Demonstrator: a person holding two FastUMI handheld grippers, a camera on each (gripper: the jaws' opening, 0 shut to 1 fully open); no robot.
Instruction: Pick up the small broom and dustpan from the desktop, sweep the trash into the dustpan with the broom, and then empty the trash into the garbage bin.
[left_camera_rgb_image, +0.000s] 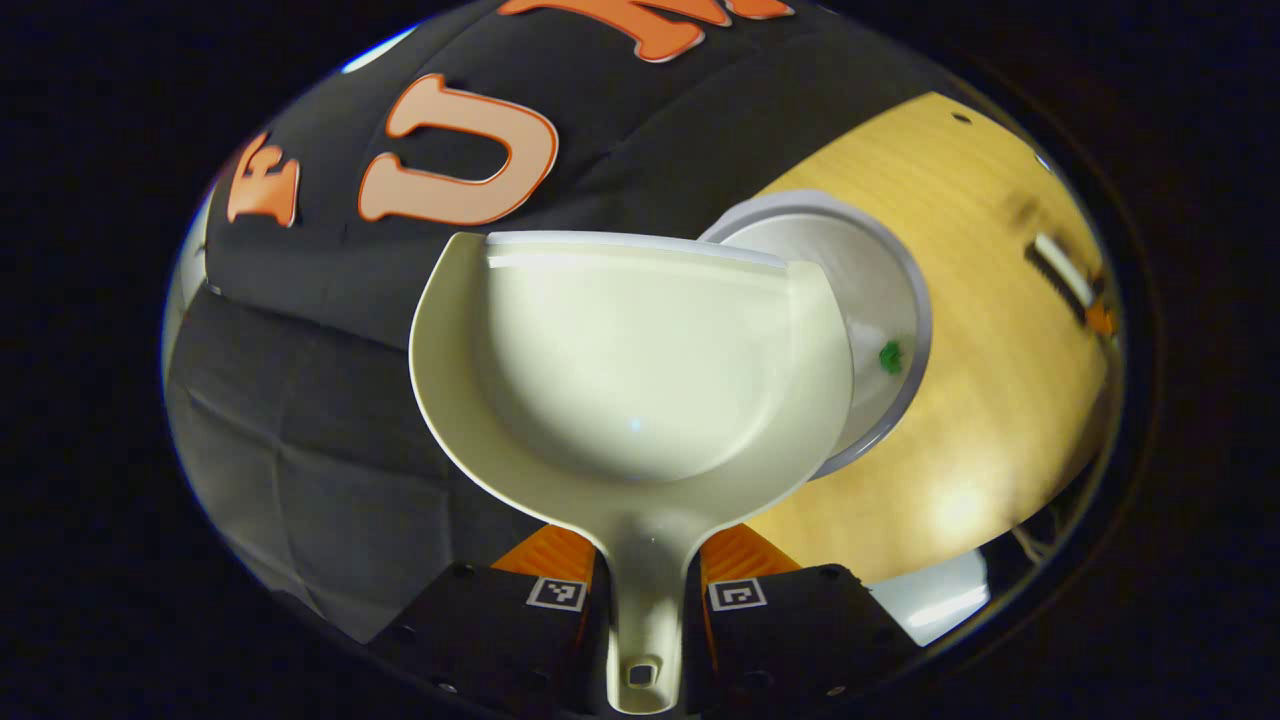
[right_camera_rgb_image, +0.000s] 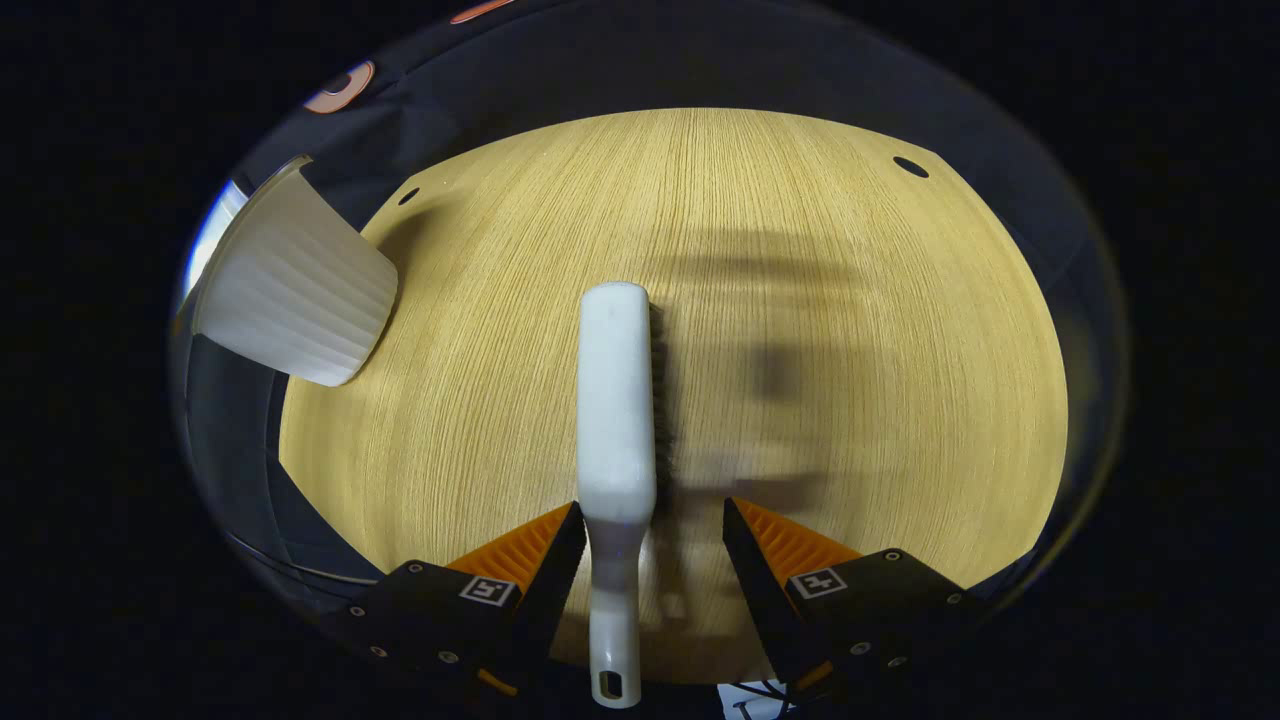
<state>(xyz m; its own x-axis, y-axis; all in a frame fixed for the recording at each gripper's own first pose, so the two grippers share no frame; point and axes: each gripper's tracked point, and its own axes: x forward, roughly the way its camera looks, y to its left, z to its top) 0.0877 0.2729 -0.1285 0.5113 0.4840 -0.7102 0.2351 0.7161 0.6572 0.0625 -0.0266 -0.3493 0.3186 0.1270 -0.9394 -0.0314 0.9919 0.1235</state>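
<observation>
Now left tongs (left_camera_rgb_image: 643, 590) clamping dustpan (left_camera_rgb_image: 630, 360) handle, mouth forward, right tongs (right_camera_rgb_image: 650, 545) wide.

One dustpan (left_camera_rgb_image: 640, 370), one broom (right_camera_rgb_image: 617, 400), one bin (left_camera_rgb_image: 880, 300)

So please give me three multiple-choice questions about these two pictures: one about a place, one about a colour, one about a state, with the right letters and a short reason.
1. Where is the dustpan in the left gripper view?
A. flat on the table
B. held over the bin, partly covering its opening
C. inside the bin

2. What colour is the small scrap in the bin?
A. green
B. red
C. blue

3. How does the right gripper stand around the broom?
A. shut on the handle
B. open, handle between the fingers
C. away from the broom

Answers: 1 B, the dustpan overlaps the bin's rim. 2 A, a green speck lies inside. 3 B, a gap shows on the right side of the handle.
</observation>
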